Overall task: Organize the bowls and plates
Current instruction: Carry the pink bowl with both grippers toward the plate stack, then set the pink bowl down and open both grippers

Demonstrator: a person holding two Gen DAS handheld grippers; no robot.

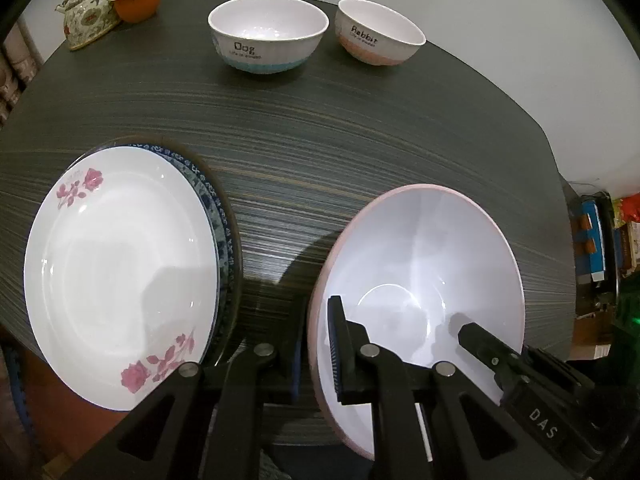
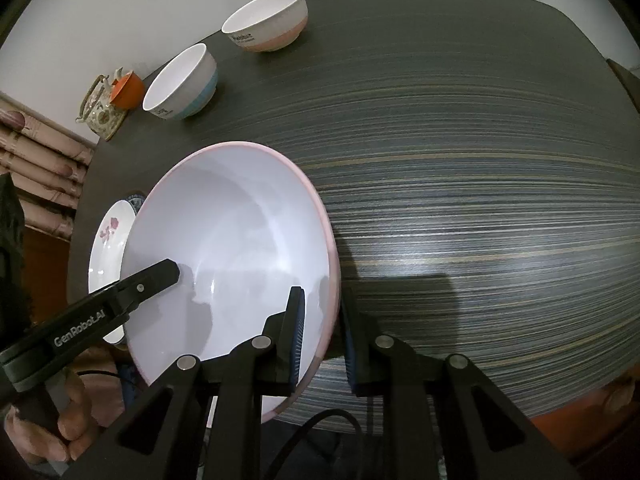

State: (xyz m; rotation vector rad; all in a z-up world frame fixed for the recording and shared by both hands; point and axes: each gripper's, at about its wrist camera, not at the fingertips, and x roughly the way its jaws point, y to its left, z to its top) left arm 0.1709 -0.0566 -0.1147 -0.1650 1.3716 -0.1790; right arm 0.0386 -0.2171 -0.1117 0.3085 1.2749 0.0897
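You've got both grippers, left [image 1: 316, 352] and right [image 2: 322, 340], clamped on opposite rims of the pink bowl [image 1: 420, 264] near the worktop [image 1: 320, 140] front edge; next, carry it level toward the small bowls [image 1: 268, 32].

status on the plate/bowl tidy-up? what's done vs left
Done: plates look stacked, rose plate on top of a blue-patterned plate. In hand: both grippers, left and right, straddle opposite rims of the large pink bowl, near the table's front edge. Left: Dog bowl and Rabbit bowl stand apart at the back, not nested.
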